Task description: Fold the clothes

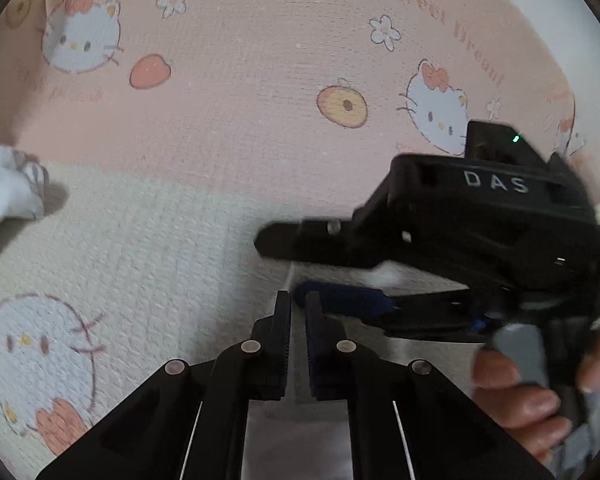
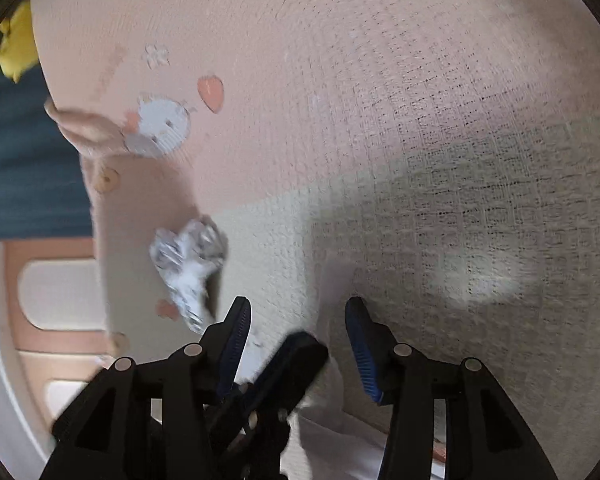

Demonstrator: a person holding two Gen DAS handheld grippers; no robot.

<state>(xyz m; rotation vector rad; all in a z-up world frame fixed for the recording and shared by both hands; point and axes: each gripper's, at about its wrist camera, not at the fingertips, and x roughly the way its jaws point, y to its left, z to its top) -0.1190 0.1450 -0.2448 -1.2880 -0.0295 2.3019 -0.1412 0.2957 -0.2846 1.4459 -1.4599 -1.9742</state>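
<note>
Closest in, the left tool [image 1: 297, 308] has its jaws nearly together with pale cloth [image 1: 296, 436] running between them, probably pinched, while the right tool [image 2: 298, 320] stands apart around a corner of it; folding looks barely begun. Farther off, a crumpled garment [image 2: 190, 268] lies unfolded on the blanket [image 1: 260, 60]. Only the right view shows the yellow toy [image 2: 18, 46].

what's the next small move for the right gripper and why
Probably shut the right gripper on the white cloth. Its jaws stand open around the tip of the left gripper, and the cloth's edge shows just below them.
</note>
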